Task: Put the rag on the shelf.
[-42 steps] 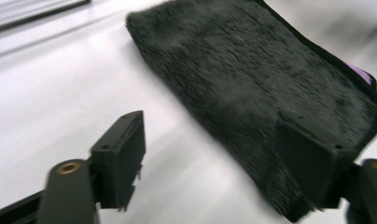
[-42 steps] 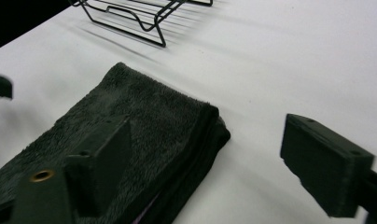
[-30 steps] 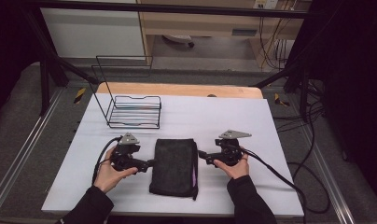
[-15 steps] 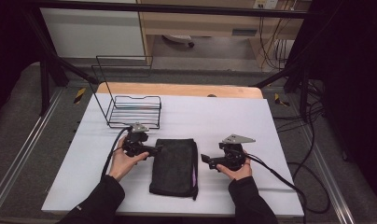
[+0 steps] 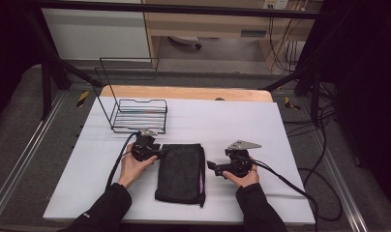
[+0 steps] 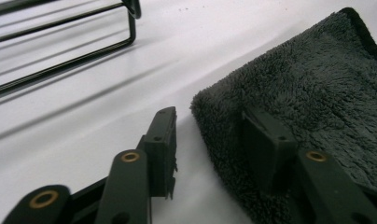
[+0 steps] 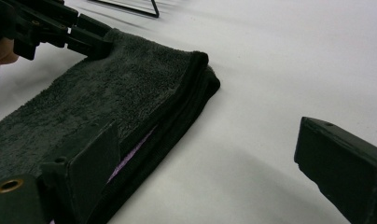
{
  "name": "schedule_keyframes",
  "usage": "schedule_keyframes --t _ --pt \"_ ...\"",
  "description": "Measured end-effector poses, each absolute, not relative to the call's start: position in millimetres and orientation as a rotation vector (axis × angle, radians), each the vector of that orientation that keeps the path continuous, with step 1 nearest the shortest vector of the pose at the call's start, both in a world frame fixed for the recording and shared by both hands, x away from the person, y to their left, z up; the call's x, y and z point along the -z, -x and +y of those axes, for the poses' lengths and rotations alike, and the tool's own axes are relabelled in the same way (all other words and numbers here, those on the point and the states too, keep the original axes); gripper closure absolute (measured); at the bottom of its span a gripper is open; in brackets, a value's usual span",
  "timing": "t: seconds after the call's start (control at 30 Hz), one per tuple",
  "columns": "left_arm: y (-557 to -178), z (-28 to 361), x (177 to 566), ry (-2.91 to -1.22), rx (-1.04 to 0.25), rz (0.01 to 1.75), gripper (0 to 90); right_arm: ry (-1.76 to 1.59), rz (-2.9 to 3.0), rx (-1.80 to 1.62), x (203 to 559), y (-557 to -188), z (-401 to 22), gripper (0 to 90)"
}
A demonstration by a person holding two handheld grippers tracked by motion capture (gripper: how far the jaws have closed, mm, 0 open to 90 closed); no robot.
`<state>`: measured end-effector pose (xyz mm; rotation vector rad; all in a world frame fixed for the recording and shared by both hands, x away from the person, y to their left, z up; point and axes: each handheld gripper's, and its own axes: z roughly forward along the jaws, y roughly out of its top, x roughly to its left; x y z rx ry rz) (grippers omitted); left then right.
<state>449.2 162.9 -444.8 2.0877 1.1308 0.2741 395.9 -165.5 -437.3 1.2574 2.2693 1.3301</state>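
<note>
A black folded towel lies flat mid-table with a purple strip along its right edge. My left gripper is at the towel's far left corner. In the left gripper view its jaws have just been closing. One pad rests on the table and the other on the towel, with the corner edge between them and a gap still beside it. My right gripper sits to the right of the towel. In the right gripper view it is wide open around the towel's thick folded edge, with the left gripper's fingers beyond.
A black wire basket stands just beyond the left gripper, its lower wires close by. The white table ends in a wooden strip at the back. Cables trail from both grippers toward the near edge.
My left gripper has moved away from me along the towel's left side to its far corner and sunk lower, and its jaws stand narrower. The right hand has barely moved.
</note>
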Motion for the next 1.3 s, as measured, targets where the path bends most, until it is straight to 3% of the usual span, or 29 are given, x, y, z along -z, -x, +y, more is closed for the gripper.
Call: schedule_keyframes --t 0.37,0.67,1.07,1.3 --pt "-445.6 158.3 445.5 -2.079 -0.235 1.142 76.1 -1.256 2.256 -1.326 440.7 -400.6 -161.0 4.9" --pt "-445.2 157.5 445.9 -2.090 -0.247 1.127 78.0 -1.252 2.257 -1.276 436.2 -414.2 -147.0 4.7" --pt "-443.0 156.4 446.6 -2.099 -0.277 1.099 78.0 -1.299 2.261 -1.263 444.3 -441.7 -116.5 21.6" --pt "-442.6 156.1 446.7 -2.103 -0.283 1.090 78.0 -1.307 2.283 -1.207 453.9 -442.4 -113.2 37.1"
